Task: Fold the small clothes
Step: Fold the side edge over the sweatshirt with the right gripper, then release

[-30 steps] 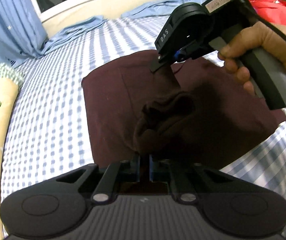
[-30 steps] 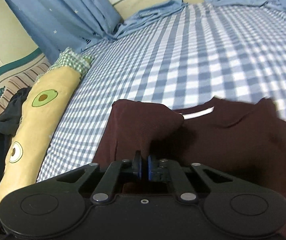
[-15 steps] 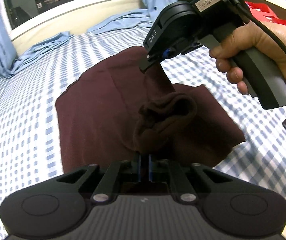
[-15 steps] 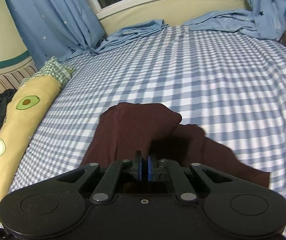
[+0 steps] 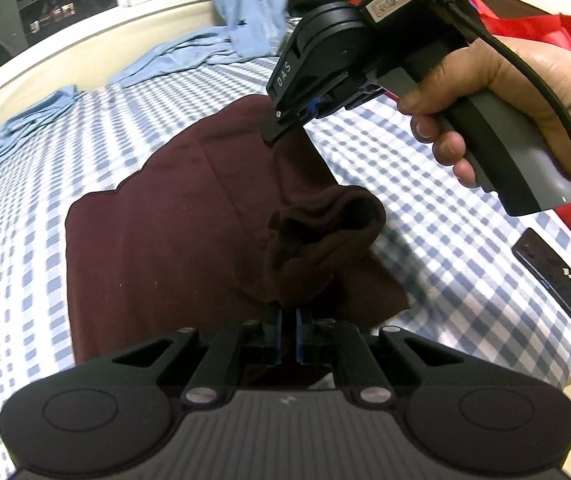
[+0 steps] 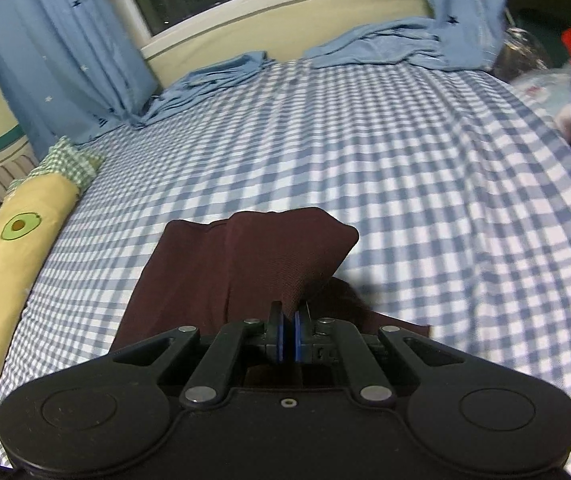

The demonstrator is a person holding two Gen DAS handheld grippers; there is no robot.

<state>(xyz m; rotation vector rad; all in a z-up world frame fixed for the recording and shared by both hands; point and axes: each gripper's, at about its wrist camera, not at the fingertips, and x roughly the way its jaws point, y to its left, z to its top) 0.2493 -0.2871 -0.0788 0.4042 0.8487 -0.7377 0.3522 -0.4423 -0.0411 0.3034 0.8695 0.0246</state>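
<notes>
My left gripper (image 5: pixel 288 334) still has its blue pads pressed together on a bunched edge of the maroon garment (image 5: pixel 173 232), and the cloth rises in a crumpled loop right in front of the fingertips. My right gripper (image 5: pixel 290 122), seen from the left wrist camera with the hand (image 5: pixel 525 100) around its grey handle, is likewise pinching a corner of the same garment, lifted off the bed. From its own camera the right gripper (image 6: pixel 288 334) shows the pads closed on a fold of the garment (image 6: pixel 245 256) that tents up ahead of it.

Compared with a second ago, the garment looks narrower: the side that spread toward the right of the left wrist view has been carried over, and checked bedsheet (image 5: pixel 445 216) now shows where dark cloth lay. In the right wrist view the wide spread of cloth with its neckline has gone; only a narrow strip remains on the sheet (image 6: pixel 405 184). A black phone (image 5: pixel 551 276) has come into view near the bed's right edge. The avocado-print pillow (image 6: pixel 13 256) lies along the left side, well apart from the garment.
</notes>
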